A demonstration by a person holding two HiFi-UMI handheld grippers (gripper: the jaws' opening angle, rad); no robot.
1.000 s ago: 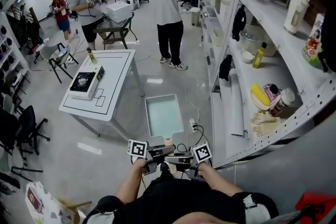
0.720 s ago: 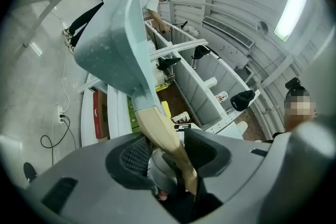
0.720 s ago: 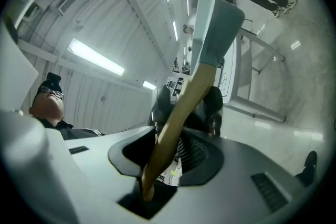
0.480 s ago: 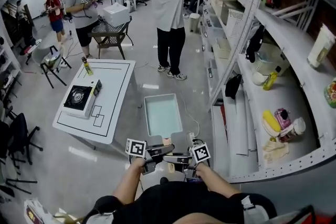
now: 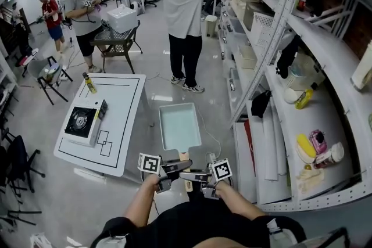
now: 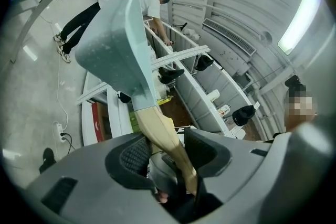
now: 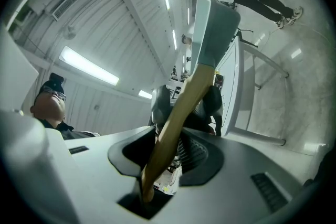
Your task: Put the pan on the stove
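Pan (image 5: 180, 125) hangs over the floor at lower centre of the head view, same as a second ago. Left gripper (image 5: 185, 165) and right gripper (image 5: 186, 175) both clamp its wooden handle (image 5: 185, 156). Table (image 5: 125, 116) with stove (image 5: 80, 122), at left, now sits lower and nearer.

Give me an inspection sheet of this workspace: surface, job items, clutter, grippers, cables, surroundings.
Surface: white table, black outlines drawn on it.
Job's things: pan held in the air, short of the table; stove on the table, burner bare.
Clutter: yellow bottle at the table's far edge.
Grippers: left hand-held gripper and right hand-held gripper both grip the pan by its handle.
Cables: power strip with cord on the floor.
Surroundings: stocked shelving at right; a person reaching into it.
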